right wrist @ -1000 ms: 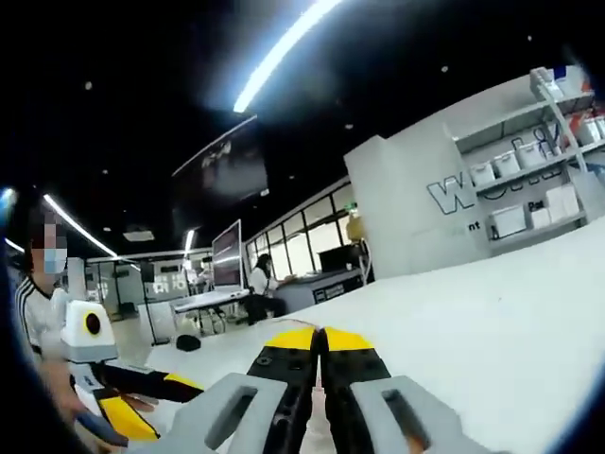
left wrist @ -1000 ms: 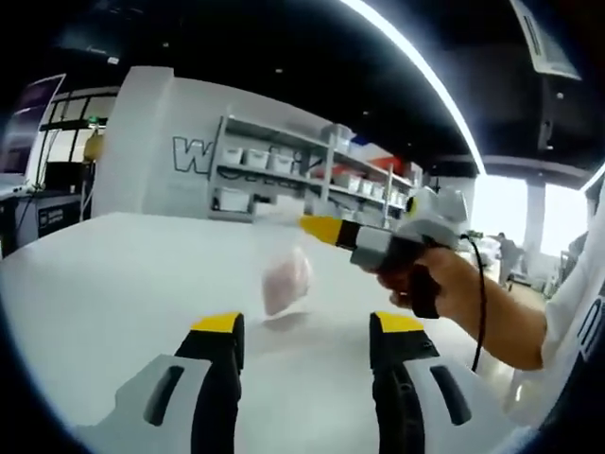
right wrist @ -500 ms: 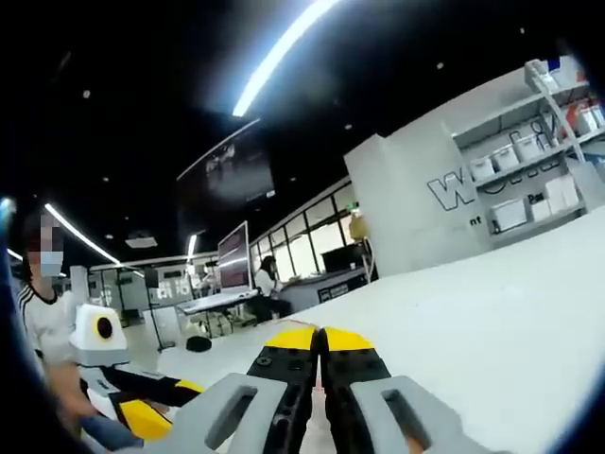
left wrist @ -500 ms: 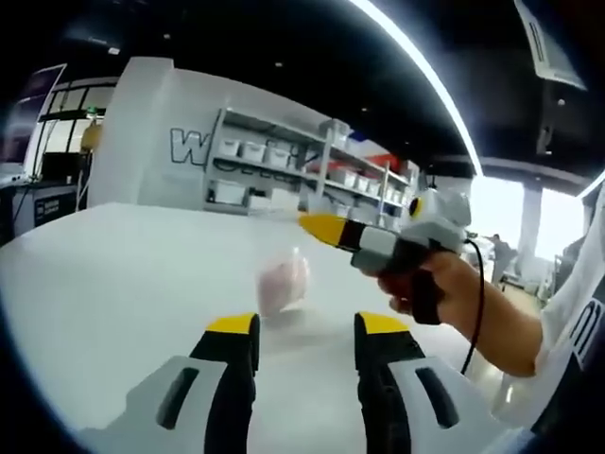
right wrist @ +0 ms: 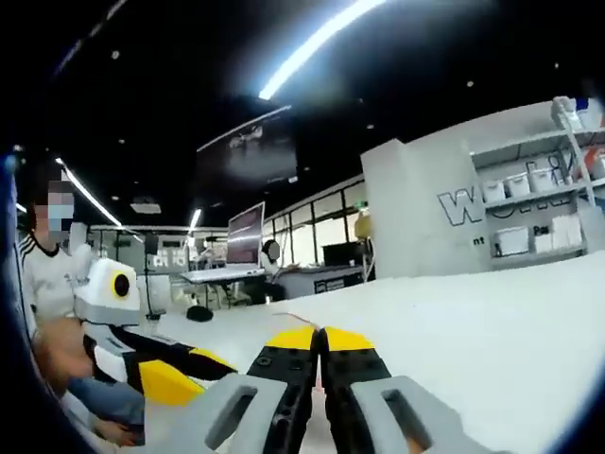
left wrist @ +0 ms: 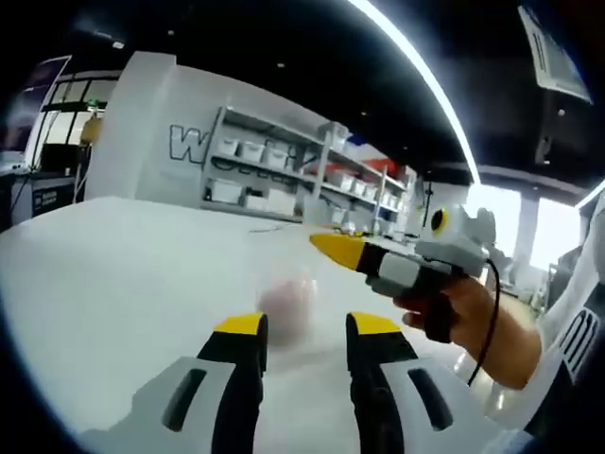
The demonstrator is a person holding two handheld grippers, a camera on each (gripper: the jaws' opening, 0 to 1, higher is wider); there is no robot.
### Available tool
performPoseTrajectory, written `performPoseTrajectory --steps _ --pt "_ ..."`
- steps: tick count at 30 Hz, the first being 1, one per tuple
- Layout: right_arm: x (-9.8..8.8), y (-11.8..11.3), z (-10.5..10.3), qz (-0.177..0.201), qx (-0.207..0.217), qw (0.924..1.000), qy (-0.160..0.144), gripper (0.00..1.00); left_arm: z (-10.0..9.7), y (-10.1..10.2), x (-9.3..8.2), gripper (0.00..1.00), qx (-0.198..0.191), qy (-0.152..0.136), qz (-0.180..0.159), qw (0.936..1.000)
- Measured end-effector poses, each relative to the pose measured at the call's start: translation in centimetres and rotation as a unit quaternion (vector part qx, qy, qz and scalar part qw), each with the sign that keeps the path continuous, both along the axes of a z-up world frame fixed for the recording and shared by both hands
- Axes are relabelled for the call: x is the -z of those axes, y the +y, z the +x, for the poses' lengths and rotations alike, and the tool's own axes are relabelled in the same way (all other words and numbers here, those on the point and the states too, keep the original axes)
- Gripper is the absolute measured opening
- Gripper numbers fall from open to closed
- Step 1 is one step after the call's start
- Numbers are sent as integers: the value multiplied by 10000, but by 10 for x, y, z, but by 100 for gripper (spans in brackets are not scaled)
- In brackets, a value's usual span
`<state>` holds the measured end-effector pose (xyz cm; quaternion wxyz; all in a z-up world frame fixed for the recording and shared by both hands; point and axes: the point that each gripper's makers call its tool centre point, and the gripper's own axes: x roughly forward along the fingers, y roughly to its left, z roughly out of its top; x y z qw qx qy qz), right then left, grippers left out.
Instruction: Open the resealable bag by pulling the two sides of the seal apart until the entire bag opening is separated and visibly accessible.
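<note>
A clear resealable bag point(left wrist: 288, 301) with a pale pink lump inside hangs blurred just above the white table point(left wrist: 113, 255). My right gripper point(left wrist: 326, 244) reaches in from the right, held by a hand point(left wrist: 465, 317), its yellow tips shut at the bag's top edge. In the left gripper view my left gripper point(left wrist: 305, 326) is open, its jaws either side of the bag's lower part, just short of it. The right gripper view shows my right gripper point(right wrist: 319, 333) with jaws pressed together and a thin sliver between them; the left gripper point(right wrist: 170, 383) sits at lower left.
Shelves point(left wrist: 284, 180) with white bins stand behind the table's far edge. A person point(right wrist: 47, 284) in a white striped top is at the left of the right gripper view. Desks and monitors point(right wrist: 246, 251) fill the room behind. The white table point(right wrist: 492, 322) stretches wide.
My left gripper's jaws have narrowed their gap and come nearer the bag. The right gripper with the bag has drifted slightly right and lower in the left gripper view.
</note>
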<state>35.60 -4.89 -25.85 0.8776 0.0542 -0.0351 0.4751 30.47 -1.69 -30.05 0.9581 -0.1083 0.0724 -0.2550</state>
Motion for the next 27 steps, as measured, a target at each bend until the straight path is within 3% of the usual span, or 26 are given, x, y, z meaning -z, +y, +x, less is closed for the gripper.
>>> performPoseTrajectory --steps 3,9,15,23,24,25,27 --pt "1 -4 -7 -184 46 9997 -167 0 -3 -4 -1 32 87 52 -152 9998" --pt "8 -7 -14 -214 -7 9997 -107 0 -5 -9 -2 30 179 157 -363 9991" --pt "12 -7 -25 -292 -60 9995 -126 0 -11 -17 -3 26 339 372 -931 9944" --pt "17 -3 -41 -668 -94 9964 -505 0 -9 -10 -13 19 156 67 -1621 9866" --pt "17 -4 -41 -671 -96 9964 -513 0 -9 -10 -11 19 154 102 -1643 9862" --pt "17 -4 -42 -682 -94 9962 -526 0 -10 -12 -5 19 175 320 -1709 9846" --pt "17 -4 -43 -721 -63 9956 -596 0 -8 -13 -3 18 193 394 -1884 9811"
